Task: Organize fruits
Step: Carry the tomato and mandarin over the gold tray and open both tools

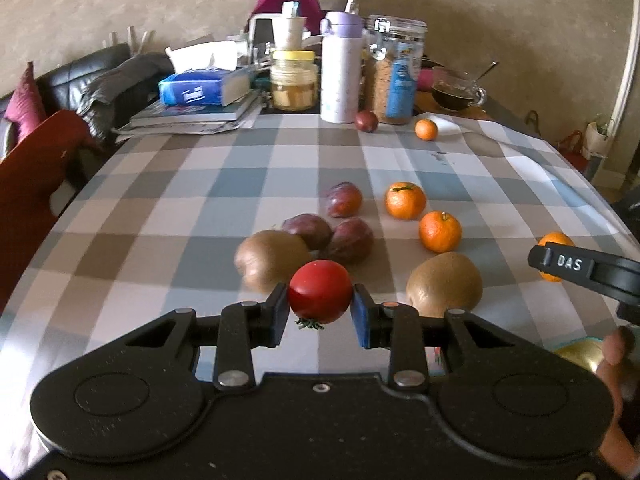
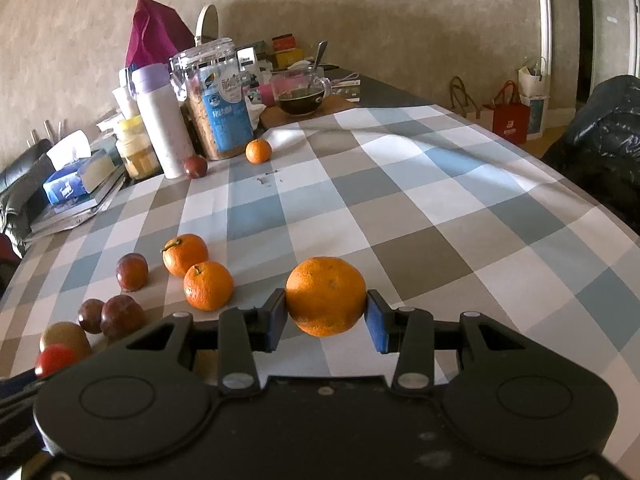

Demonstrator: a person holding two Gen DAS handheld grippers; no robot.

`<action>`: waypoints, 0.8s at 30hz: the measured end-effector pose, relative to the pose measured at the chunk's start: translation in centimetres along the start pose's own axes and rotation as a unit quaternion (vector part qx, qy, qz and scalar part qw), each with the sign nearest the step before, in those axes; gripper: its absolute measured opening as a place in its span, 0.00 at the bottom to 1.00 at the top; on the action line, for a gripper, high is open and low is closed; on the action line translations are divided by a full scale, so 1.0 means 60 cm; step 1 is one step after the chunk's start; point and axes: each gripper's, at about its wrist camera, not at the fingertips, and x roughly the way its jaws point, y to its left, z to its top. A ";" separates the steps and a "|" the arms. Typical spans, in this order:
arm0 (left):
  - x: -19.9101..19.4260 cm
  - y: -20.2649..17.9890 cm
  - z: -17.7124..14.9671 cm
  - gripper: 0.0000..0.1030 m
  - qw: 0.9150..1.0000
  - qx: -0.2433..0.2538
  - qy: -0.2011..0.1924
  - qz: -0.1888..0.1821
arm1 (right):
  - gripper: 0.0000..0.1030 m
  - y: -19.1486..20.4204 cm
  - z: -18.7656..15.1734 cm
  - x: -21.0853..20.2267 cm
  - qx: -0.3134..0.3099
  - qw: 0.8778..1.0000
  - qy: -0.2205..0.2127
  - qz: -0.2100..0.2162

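the left gripper (image 1: 320,307) is clenched on a red tomato (image 1: 320,291), its pads pressed to both sides and the green stem pointing down, the fruit lifted clear of the checked tablecloth (image 1: 200,184). just beyond it lie two kiwis (image 1: 274,261), one either side, and three plums (image 1: 344,199) in a loose cluster (two touching, one a little farther back). two tangerines (image 1: 405,201) sit close together to the right of the plums. the right gripper (image 2: 326,312) grasps a larger tangerine (image 2: 326,296) between its pads, above the cloth. far back, near a white bottle (image 1: 341,68) and a cereal jar (image 1: 396,72), a lone plum (image 1: 366,121) and a small tangerine (image 1: 426,129) rest well apart from the rest.
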 end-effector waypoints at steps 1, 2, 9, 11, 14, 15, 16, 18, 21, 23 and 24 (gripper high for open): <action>-0.008 0.006 -0.002 0.41 1.000 -0.006 0.003 -0.003 | 0.43 0.000 0.000 0.000 -0.001 1.000 -0.001 0.000; -0.015 0.011 -0.003 0.41 1.000 -0.013 0.008 -0.006 | 0.43 0.001 0.000 -0.001 -0.001 1.000 -0.003 0.001; -0.066 0.047 -0.025 0.41 0.998 -0.057 0.039 -0.010 | 0.43 0.000 0.000 -0.017 0.002 1.000 -0.005 0.021; -0.077 0.054 -0.031 0.41 0.997 -0.065 0.044 -0.009 | 0.43 0.001 0.000 -0.028 0.000 1.000 -0.004 0.031; -0.091 0.057 -0.039 0.41 0.997 -0.068 0.046 -0.008 | 0.43 0.001 0.001 -0.058 -0.003 0.999 -0.013 0.046; -0.095 0.056 -0.041 0.41 0.997 -0.066 0.047 -0.007 | 0.43 0.001 0.001 -0.071 -0.005 0.998 -0.017 0.052; -0.099 0.055 -0.044 0.41 0.997 -0.064 0.047 -0.007 | 0.43 0.000 0.000 -0.085 -0.005 0.998 -0.022 0.060; -0.105 0.052 -0.050 0.41 0.997 -0.062 0.050 -0.009 | 0.43 -0.001 -0.003 -0.111 -0.008 0.997 -0.028 0.075; -0.112 0.047 -0.058 0.41 0.997 -0.058 0.056 -0.014 | 0.43 -0.006 -0.015 -0.151 -0.015 0.995 -0.035 0.093; -0.114 0.042 -0.065 0.41 0.997 -0.052 0.059 -0.013 | 0.43 -0.011 -0.026 -0.175 -0.017 0.994 -0.035 0.103; -0.115 0.038 -0.069 0.41 0.997 -0.047 0.061 -0.010 | 0.43 -0.014 -0.032 -0.184 -0.018 0.994 -0.033 0.107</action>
